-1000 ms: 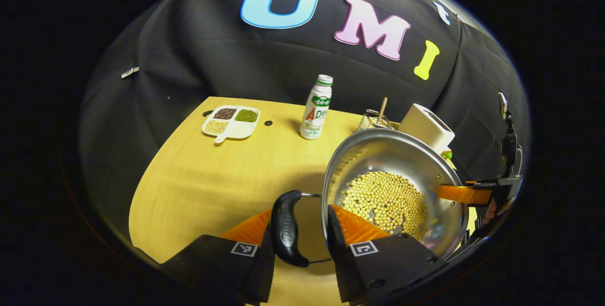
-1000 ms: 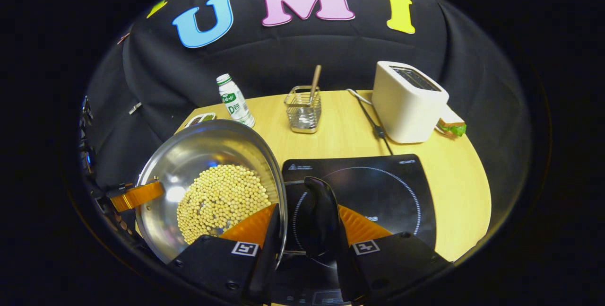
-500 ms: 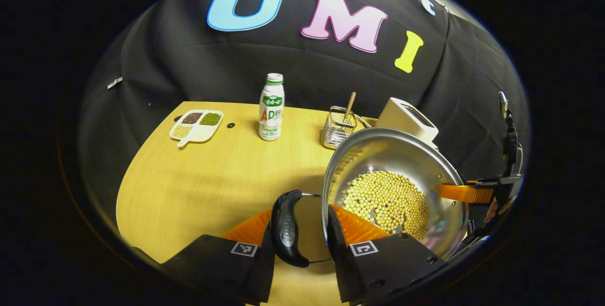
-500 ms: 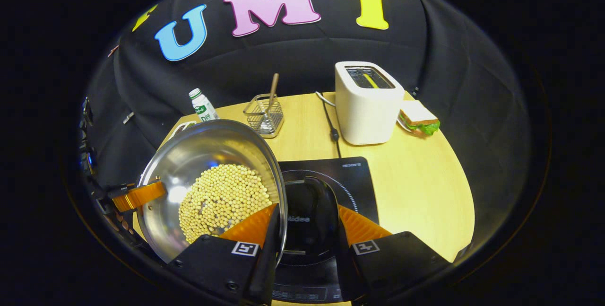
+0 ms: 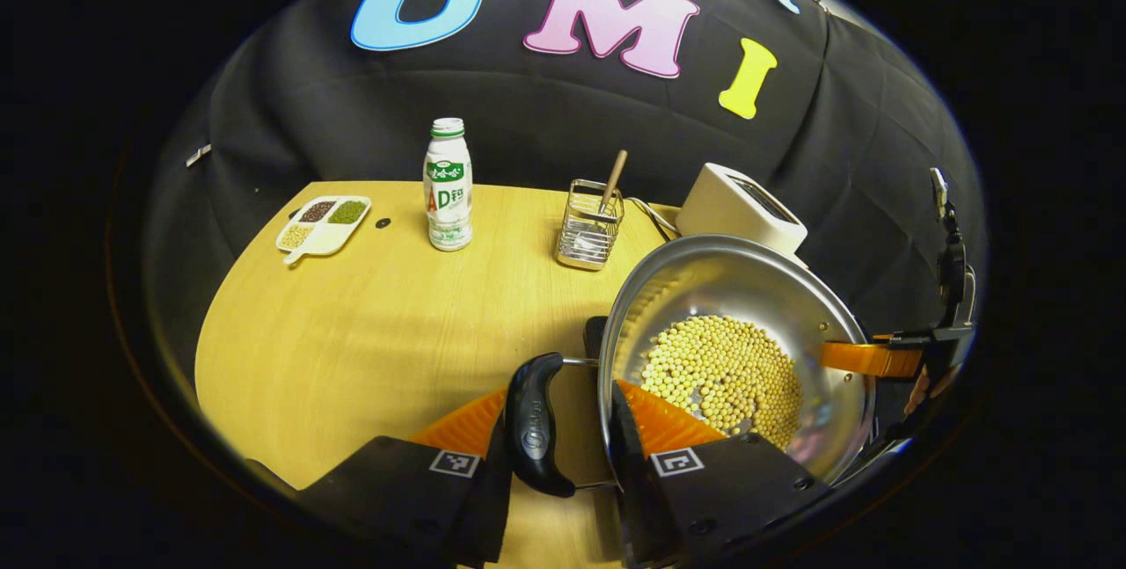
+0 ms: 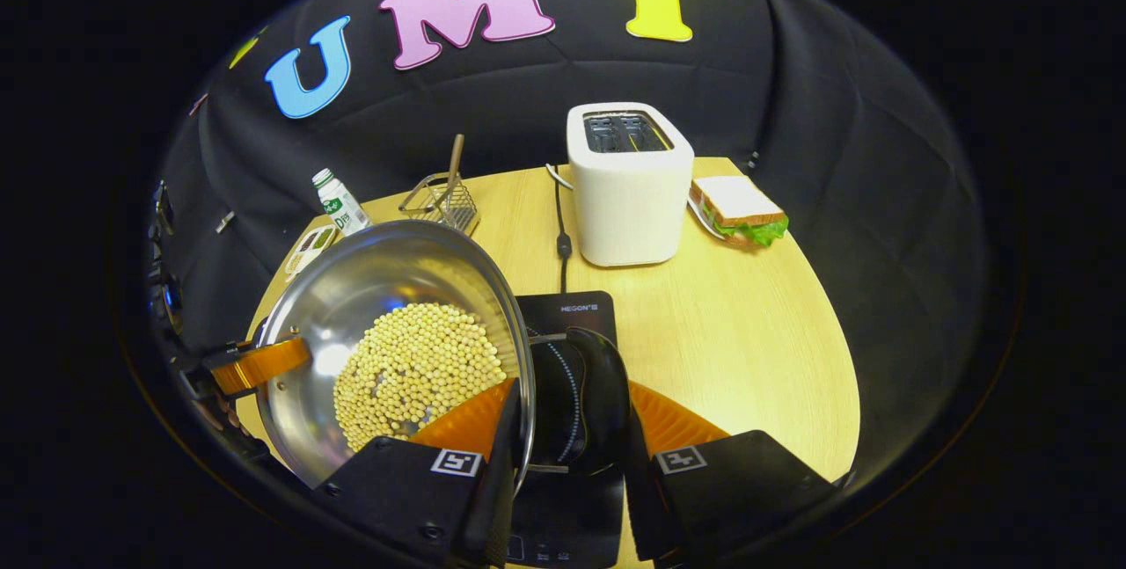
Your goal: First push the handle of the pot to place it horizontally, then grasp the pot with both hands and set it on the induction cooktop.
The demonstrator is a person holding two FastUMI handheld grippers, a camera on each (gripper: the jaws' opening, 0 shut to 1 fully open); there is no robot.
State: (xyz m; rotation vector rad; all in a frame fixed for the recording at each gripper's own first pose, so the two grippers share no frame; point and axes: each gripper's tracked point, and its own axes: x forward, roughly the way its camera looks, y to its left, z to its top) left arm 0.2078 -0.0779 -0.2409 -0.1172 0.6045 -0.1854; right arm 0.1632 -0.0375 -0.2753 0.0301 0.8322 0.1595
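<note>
Left tool [image 5: 556, 450] and right tool [image 6: 570, 455] each clamp a pot handle; steel pot [image 6: 352, 305] of soybeans [image 6: 413, 371] hangs over induction cooktop [image 6: 576, 310].

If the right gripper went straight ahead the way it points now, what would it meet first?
Probably the toaster, standing beyond the pot handle that the right gripper holds; depth is unclear, and the cooktop lies lower.

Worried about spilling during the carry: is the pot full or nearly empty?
Nearly empty. The pot holds a shallow layer of soybeans on its bottom; bare steel wall shows above them up to the rim.
</note>
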